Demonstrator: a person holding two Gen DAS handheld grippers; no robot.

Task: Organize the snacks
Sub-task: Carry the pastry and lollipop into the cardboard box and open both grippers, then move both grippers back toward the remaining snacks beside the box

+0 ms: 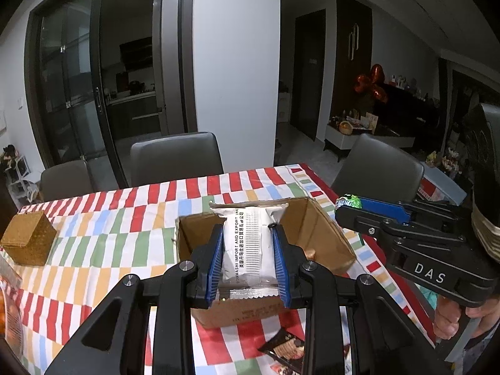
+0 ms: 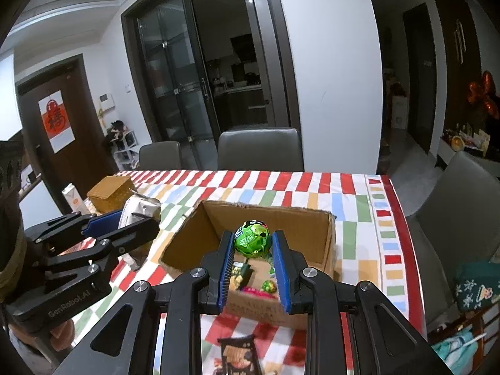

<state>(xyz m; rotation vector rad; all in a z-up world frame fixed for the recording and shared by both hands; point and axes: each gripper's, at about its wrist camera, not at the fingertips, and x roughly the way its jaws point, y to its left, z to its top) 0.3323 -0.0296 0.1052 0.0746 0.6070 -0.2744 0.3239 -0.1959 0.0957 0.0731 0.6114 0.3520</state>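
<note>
snacks are in both grippers over the cardboard box (image 2: 315,234) on the bench: left gripper (image 1: 248,262) jaws clamped on the soft, crinkly white packet (image 1: 248,243)'s middle, right gripper (image 2: 253,268) jaws clamped on the light, slippery green ball (image 2: 252,240)'s sides.

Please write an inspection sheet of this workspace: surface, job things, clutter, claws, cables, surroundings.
Surface: table with striped tablecloth.
Job's things: open cardboard box with small snacks inside; white snack packet; green foil ball; dark snack packet on the cloth before the box.
Clutter: woven basket; white carton.
Claws: left claw shut on the white snack packet; right claw shut on the green foil ball, above the box.
Cables: nothing seen.
Surroundings: grey chairs, glass sliding doors, white pillar.
</note>
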